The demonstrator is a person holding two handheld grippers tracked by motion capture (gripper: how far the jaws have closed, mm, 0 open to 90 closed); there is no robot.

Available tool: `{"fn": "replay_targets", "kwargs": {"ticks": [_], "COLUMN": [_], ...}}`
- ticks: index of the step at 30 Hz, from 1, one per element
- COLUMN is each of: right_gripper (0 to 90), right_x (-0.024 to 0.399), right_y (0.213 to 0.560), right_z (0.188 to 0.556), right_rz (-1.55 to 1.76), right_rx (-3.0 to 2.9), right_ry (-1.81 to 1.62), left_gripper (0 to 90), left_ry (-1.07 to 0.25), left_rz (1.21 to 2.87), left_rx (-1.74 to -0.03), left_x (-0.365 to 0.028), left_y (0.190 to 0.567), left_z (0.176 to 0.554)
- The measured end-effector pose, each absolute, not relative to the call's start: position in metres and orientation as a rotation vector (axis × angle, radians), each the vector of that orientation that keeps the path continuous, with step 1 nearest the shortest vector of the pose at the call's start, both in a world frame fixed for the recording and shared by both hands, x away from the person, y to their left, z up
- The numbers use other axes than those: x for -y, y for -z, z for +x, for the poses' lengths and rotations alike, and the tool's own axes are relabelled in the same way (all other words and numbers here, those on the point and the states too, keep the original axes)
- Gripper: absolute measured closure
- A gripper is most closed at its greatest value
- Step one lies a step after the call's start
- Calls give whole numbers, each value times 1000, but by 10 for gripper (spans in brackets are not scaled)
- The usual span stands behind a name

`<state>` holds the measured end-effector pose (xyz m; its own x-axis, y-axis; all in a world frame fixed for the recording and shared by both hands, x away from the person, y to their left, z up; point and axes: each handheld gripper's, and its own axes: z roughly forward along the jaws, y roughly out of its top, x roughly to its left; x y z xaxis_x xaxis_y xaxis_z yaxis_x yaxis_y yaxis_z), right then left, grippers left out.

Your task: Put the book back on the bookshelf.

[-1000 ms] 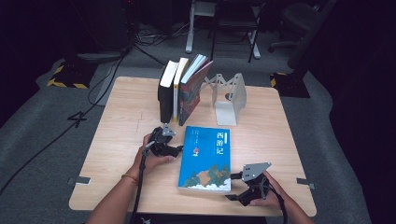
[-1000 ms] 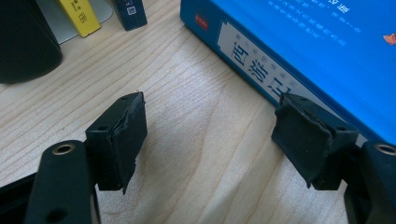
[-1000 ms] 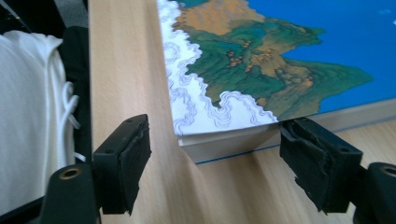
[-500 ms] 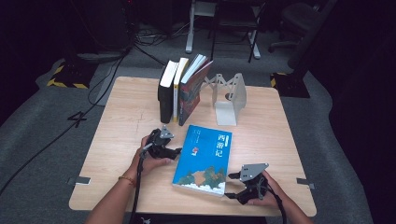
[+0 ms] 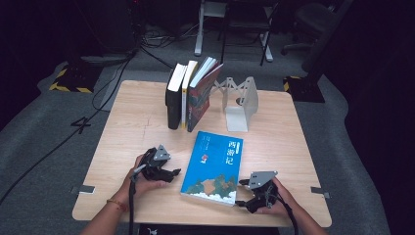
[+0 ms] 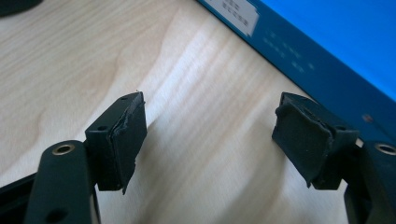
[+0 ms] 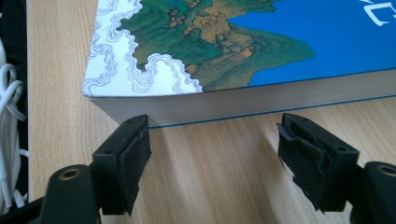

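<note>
Blue book (image 5: 214, 165) flat on table (image 5: 127, 122), left hand-held gripper (image 5: 171, 173) and right hand-held gripper (image 5: 241, 192) low beside it, jaws apart.

High view: from above the person's side, looking forward and down over the whole table (image 5: 137, 122).
Left gripper view: low, close to the blue book (image 6: 336, 51) spine.
Right gripper view: low, close to the book's page edge.
Shared: the book.

A book (image 5: 214, 167) lies flat near the front middle of the surface (image 5: 132, 122). The left tongs (image 5: 169, 174) sit just left of it, the right tongs (image 5: 243, 193) at its front right corner. Behind it three books (image 5: 188, 93) stand upright, with a bookend (image 5: 240, 103) to their right.
</note>
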<state>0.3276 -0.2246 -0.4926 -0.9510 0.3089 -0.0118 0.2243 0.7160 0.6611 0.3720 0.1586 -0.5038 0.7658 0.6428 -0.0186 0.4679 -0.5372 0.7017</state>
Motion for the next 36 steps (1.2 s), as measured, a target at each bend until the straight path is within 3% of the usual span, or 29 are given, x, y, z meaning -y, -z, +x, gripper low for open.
{"fn": "replay_targets", "kwargs": {"ticks": [17, 36], "right_gripper": [253, 267], "right_x": [221, 222], "right_y": [489, 493], "right_z": [327, 333], "right_rz": [433, 424], "right_rx": [-2781, -2804], "right_ry": [-1089, -1091], "left_gripper": [249, 237], "left_ry": [-305, -259], "left_rz": [2254, 2276], "left_rx": [-810, -715], "left_x": [-171, -160], "left_y": [503, 488], "left_z": [336, 313]}}
